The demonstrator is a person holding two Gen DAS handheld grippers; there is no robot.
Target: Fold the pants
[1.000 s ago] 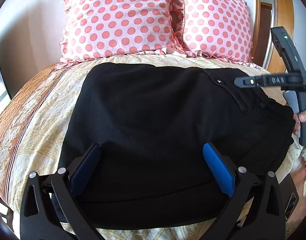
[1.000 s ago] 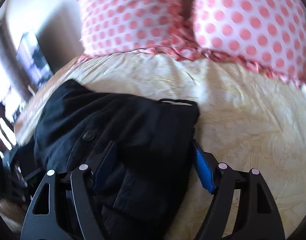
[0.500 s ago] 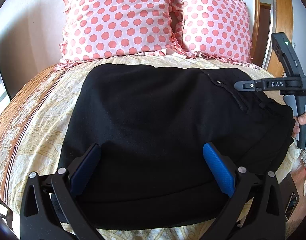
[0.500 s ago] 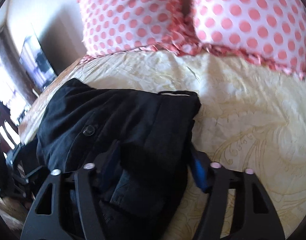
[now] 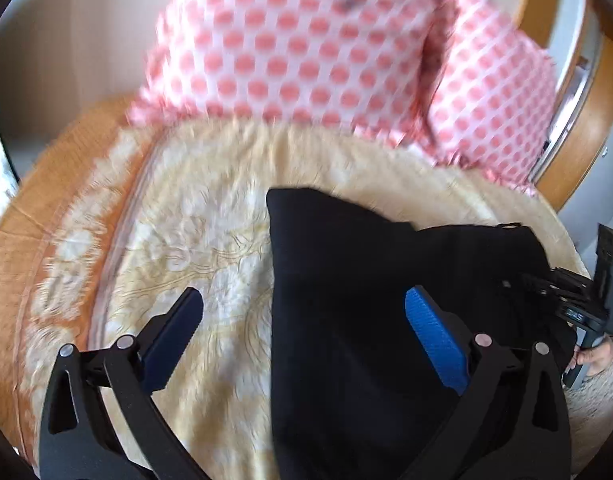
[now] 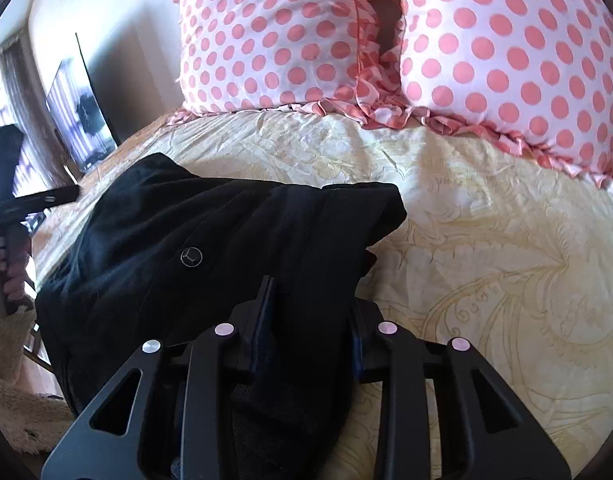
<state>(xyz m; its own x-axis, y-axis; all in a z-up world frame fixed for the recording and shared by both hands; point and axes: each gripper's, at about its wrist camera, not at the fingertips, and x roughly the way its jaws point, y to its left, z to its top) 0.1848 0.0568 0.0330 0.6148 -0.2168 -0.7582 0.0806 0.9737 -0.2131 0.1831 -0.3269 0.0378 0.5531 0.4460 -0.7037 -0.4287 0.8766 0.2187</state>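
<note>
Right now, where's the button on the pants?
In the right wrist view, the button sits on the black pants, left of centre, just ahead-left of the right gripper.

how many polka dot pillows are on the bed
2. One pillow stands at the head of the bed, toward the left; the other pillow leans beside it on the right, their frilled edges touching. None seem hidden.

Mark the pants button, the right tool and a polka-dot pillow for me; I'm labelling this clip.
pants button (image 6: 191,257): right wrist view, centre of the round button.
right tool (image 6: 312,312): right wrist view, midway between fingertips, shut on fabric.
polka-dot pillow (image 6: 266,36): right wrist view, its front face.
</note>
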